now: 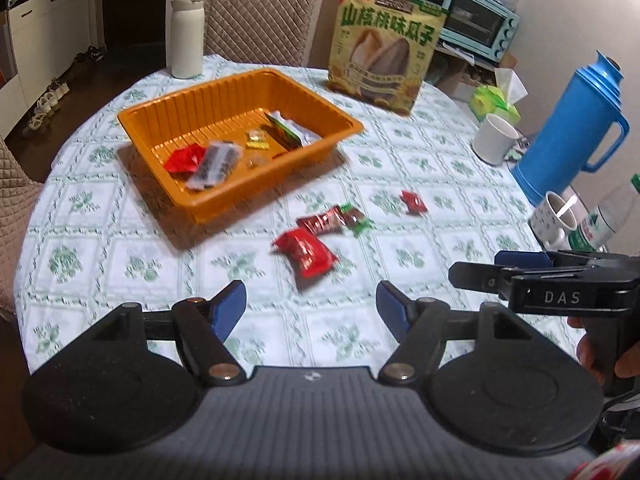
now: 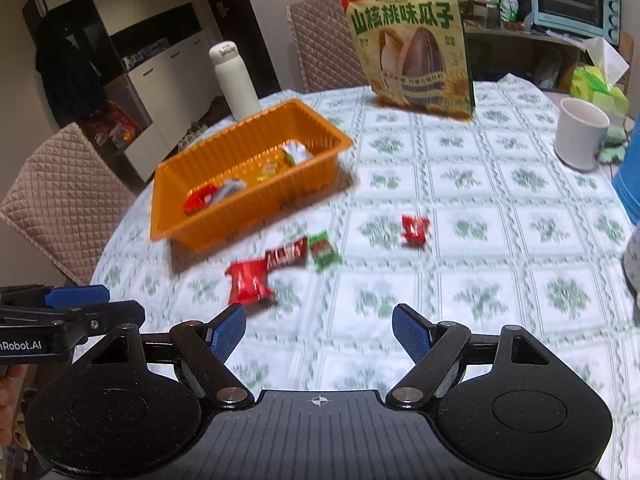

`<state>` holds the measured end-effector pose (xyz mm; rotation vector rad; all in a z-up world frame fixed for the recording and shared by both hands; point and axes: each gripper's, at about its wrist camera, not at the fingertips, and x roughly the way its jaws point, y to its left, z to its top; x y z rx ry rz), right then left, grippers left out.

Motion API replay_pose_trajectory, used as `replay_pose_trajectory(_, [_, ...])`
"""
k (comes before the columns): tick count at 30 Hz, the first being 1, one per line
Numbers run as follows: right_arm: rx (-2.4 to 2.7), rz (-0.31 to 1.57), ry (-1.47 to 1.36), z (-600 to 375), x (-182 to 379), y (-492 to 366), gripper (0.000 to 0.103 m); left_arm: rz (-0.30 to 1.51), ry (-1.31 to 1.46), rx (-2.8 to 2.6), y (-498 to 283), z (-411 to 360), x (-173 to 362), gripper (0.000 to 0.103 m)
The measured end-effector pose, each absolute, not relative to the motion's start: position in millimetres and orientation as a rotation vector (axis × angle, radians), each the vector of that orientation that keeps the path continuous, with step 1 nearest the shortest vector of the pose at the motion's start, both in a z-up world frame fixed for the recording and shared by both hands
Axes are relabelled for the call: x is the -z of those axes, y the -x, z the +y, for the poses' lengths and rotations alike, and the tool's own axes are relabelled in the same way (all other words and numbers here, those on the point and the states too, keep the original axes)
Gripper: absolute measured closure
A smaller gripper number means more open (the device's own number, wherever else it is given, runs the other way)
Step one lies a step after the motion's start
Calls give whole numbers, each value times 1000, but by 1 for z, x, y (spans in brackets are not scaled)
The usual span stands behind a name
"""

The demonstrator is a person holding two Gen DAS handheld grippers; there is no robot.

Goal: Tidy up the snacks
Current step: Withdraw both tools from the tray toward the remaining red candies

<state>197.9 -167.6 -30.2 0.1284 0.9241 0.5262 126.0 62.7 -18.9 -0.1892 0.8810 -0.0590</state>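
Note:
An orange tray [image 1: 192, 200] [image 2: 240, 220] sits on the table's left half and holds several snack packets. Loose on the cloth in front of it lie a big red packet [image 1: 308, 254] [image 2: 248, 282], a dark red bar [image 1: 322, 221] [image 2: 286, 258], a green candy [image 1: 358, 218] [image 2: 324, 252] and a small red candy [image 1: 414, 202] [image 2: 415, 230]. My left gripper [image 1: 311, 312] is open and empty, just short of the big red packet. My right gripper [image 2: 319, 332] is open and empty above the cloth; it also shows from the side in the left wrist view [image 1: 520, 268].
A large sunflower-seed bag [image 1: 384, 52] [image 2: 416, 44] stands at the back. A white bottle [image 1: 186, 34] [image 2: 234, 80], white mug [image 1: 494, 138] [image 2: 580, 134], blue thermos [image 1: 572, 132], a cup with a spoon [image 1: 556, 216] and a plastic bottle [image 1: 608, 216] stand around the edges. Quilted chairs [image 2: 60, 200] ring the table.

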Motion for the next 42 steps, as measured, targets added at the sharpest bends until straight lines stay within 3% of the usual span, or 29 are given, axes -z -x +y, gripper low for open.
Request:
replay_pose_trajectory(21, [-516, 989, -112, -201, 48, -143, 23, 939, 168, 66, -87, 27, 33, 34])
replay_pose_trajectory(42, [-504, 1014, -117, -207, 56, -156, 23, 957, 156, 73, -110, 21, 39, 34])
